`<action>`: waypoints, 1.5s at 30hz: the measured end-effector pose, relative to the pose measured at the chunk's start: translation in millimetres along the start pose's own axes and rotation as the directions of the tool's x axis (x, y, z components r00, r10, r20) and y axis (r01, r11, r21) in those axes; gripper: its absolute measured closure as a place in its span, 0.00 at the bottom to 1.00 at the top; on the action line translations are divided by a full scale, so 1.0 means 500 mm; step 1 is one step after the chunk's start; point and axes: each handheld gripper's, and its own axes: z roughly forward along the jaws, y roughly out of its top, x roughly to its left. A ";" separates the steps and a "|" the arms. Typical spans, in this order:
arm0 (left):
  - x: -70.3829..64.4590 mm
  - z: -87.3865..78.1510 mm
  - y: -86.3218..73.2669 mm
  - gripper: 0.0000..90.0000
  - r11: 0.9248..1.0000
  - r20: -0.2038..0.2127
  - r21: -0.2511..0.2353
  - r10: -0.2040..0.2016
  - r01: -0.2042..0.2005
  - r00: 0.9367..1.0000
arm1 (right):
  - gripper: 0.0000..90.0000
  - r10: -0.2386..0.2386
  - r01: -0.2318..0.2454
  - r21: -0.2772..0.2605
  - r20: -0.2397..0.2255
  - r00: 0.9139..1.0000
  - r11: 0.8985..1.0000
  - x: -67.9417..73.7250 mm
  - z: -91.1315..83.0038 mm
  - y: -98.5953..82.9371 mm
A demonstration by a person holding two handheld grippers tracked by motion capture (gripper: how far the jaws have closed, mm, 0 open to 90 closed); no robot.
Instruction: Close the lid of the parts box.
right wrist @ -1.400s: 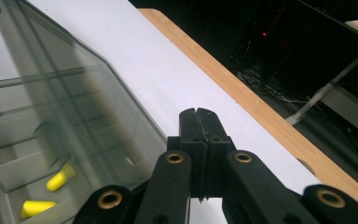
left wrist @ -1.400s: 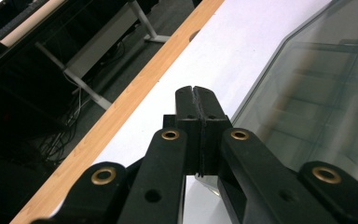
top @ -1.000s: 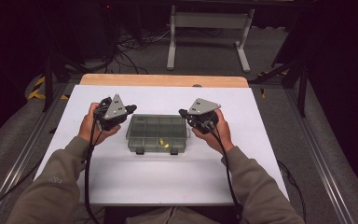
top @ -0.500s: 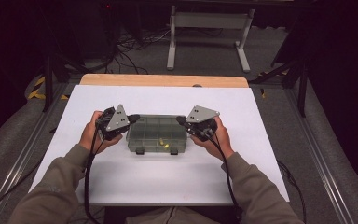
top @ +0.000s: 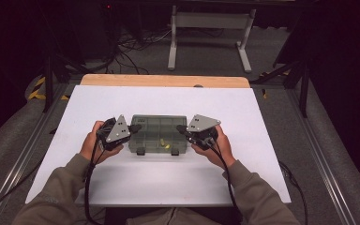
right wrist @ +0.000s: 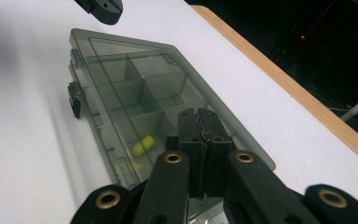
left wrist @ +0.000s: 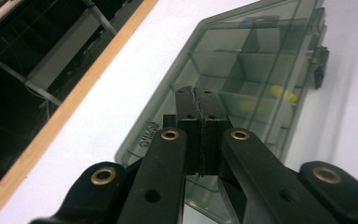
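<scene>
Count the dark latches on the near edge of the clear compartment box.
2. One latch sits toward the left of the box front edge, the other latch toward the right. None appear hidden.

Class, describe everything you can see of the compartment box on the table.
The box is a flat rectangular case of smoky, see-through plastic, lying flat on the white table with its lid shut. Dividers split it into compartments; small yellow pieces lie near the front. Two dark latches sit on its front edge. The left gripper and right gripper, jaws shut, are at its two ends, over the lid; contact cannot be told.
</scene>
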 end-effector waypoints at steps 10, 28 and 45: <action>-0.022 -0.002 -0.021 0.99 1.000 0.009 -0.003 -0.019 0.019 1.000 | 1.00 -0.013 0.014 0.012 -0.008 1.000 1.000 0.024 0.001 -0.015; -0.034 0.006 -0.063 1.00 0.996 0.022 -0.006 -0.087 0.087 0.996 | 1.00 0.049 -0.049 0.030 -0.003 0.999 0.998 0.023 0.013 -0.055; -0.034 0.025 -0.080 1.00 0.990 0.046 -0.014 -0.142 0.143 0.989 | 1.00 0.068 -0.068 0.044 -0.014 0.998 0.997 0.033 0.032 -0.072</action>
